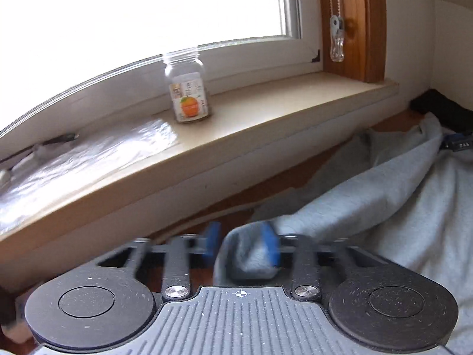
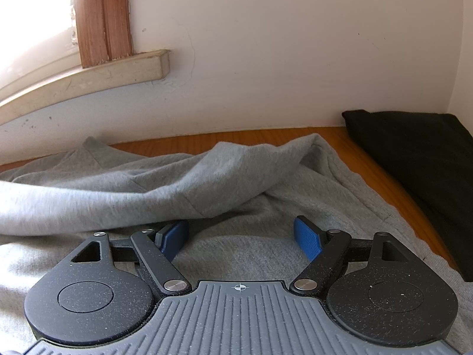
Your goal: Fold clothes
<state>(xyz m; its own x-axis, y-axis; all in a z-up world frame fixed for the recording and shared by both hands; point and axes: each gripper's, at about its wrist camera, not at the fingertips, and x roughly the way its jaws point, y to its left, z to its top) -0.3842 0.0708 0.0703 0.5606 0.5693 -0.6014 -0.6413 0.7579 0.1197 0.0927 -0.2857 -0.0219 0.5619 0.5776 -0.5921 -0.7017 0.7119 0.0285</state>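
A clear glass jar with an orange-fruit label [image 1: 188, 88] stands lidless on the pale windowsill [image 1: 266, 106]; its contents are unclear. On the brown wooden desk [image 2: 266, 134] by the white wall lies the rumpled grey sweatshirt [image 2: 224, 171], beside a folded black cloth [image 2: 414, 159]. The left claw [image 1: 241, 244] is partly spread, a grey fold between its pads; the right claw [image 2: 241, 238] gapes wide, empty above it.

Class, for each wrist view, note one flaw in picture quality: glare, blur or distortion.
Left wrist view: the window is blown out white, the windowsill bows from fisheye, and the left tongs are motion-blurred. Right wrist view: sharp, but the wooden tabletop edge curves.
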